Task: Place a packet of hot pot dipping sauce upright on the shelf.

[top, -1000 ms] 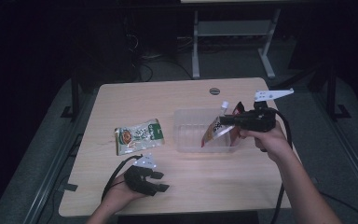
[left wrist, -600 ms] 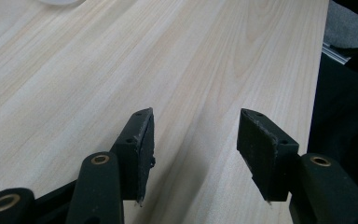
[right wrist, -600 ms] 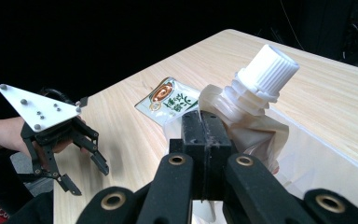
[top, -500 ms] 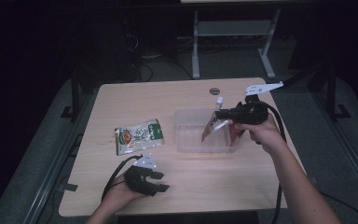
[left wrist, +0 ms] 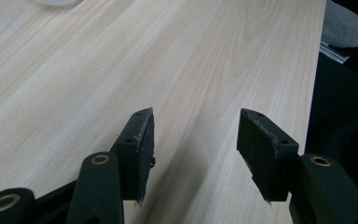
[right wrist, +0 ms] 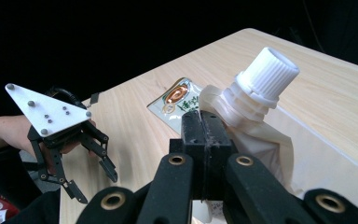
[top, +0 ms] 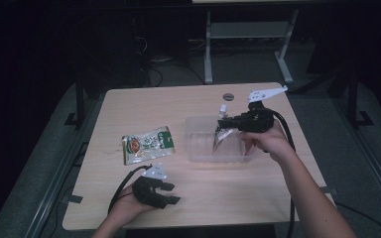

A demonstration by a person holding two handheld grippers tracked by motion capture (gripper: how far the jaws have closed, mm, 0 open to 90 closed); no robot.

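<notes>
My right gripper (top: 222, 131) is shut on the edge of a white spouted pouch (top: 219, 140), which hangs tilted over a clear plastic container (top: 198, 149) at the table's middle right. In the right gripper view the jaws (right wrist: 204, 127) are pressed together on the pouch (right wrist: 261, 135), and its ribbed white cap (right wrist: 266, 74) points up and away. A green snack packet (top: 147, 144) lies flat to the left of the container. My left gripper (top: 171, 193) rests low near the front left edge. Its jaws (left wrist: 196, 135) stand open over bare wood with nothing between them.
A small dark round grommet (top: 228, 96) sits in the tabletop behind the container. The wooden table (top: 144, 106) drops off to dark floor on all sides, with a white frame (top: 248, 29) beyond. The left gripper (right wrist: 93, 184) and green packet (right wrist: 179, 100) show in the right gripper view.
My right hand has carried the pouch a little to the left and farther back over the container. The left hand and the green packet have stayed put.
</notes>
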